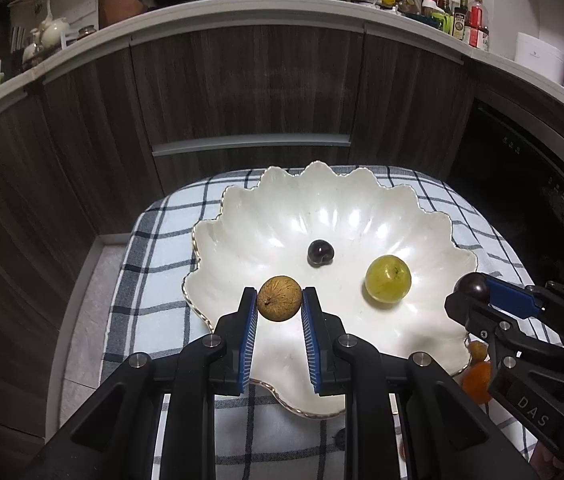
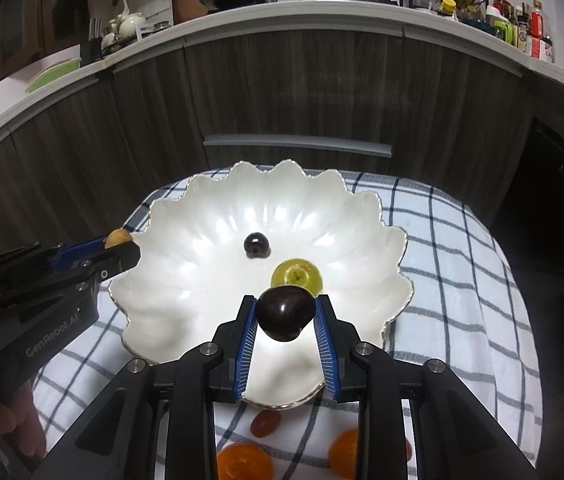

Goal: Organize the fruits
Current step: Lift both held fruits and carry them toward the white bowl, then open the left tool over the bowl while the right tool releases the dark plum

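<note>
A white scalloped bowl [image 1: 241, 232] [image 2: 185, 240] sits on a checked cloth. Inside it lie a dark cherry [image 1: 320, 253] [image 2: 256, 244] and a green grape [image 1: 387, 278] [image 2: 297, 276]. My left gripper [image 1: 279, 300] [image 2: 118, 240] is shut on a brown longan [image 1: 279, 298] [image 2: 115, 237], held over the bowl's near left part. My right gripper [image 2: 285, 314] [image 1: 472, 286] is shut on a second dark cherry [image 2: 285, 313] [image 1: 470, 286], above the bowl's near right rim.
Orange fruits [image 2: 241, 462] [image 1: 476, 380] and a small red-brown one [image 2: 265, 423] lie on the cloth [image 2: 442, 264] in front of the bowl. Dark wood cabinets [image 1: 241, 92] stand behind, under a counter with a wok, bottles and a spice rack.
</note>
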Action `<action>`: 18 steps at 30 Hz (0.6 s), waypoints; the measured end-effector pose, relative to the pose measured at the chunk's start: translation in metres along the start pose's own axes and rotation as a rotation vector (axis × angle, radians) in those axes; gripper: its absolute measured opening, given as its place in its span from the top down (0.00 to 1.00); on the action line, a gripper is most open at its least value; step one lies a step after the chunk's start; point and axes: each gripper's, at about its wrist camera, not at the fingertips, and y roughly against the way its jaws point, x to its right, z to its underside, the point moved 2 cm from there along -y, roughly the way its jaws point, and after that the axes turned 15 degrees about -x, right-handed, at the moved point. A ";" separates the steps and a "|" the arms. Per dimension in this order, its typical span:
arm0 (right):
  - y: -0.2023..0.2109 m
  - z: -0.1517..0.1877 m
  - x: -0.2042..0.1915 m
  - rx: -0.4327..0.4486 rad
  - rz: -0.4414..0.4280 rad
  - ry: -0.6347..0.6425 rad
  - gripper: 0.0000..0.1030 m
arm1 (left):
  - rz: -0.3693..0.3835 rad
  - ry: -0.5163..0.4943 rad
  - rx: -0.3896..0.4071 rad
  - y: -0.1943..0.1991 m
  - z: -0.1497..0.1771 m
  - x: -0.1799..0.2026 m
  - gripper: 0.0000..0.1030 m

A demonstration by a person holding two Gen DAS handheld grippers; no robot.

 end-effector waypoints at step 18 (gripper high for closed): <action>-0.010 0.001 0.001 -0.034 0.008 -0.018 0.33 | -0.030 0.013 0.010 -0.003 0.001 -0.004 0.36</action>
